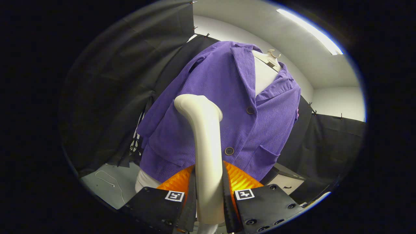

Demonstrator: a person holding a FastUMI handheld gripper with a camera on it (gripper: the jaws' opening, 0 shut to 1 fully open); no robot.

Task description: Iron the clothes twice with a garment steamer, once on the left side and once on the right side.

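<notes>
Gripper [209, 191] clenched on steamer [204, 143] handle.
Keep head close to purple jacket [224, 126] w/ slow, even pass over one front side.

No readable words, brands or numbers showing anywhere. Only signs: two square black-and-white coded marker tags [175, 196] sitting on gripper [209, 182] finger mounts, one each side of steamer handle [204, 152], which both fingers are clamping. Purple jacket [224, 110] carrying no legible label; buttons plain.
</notes>
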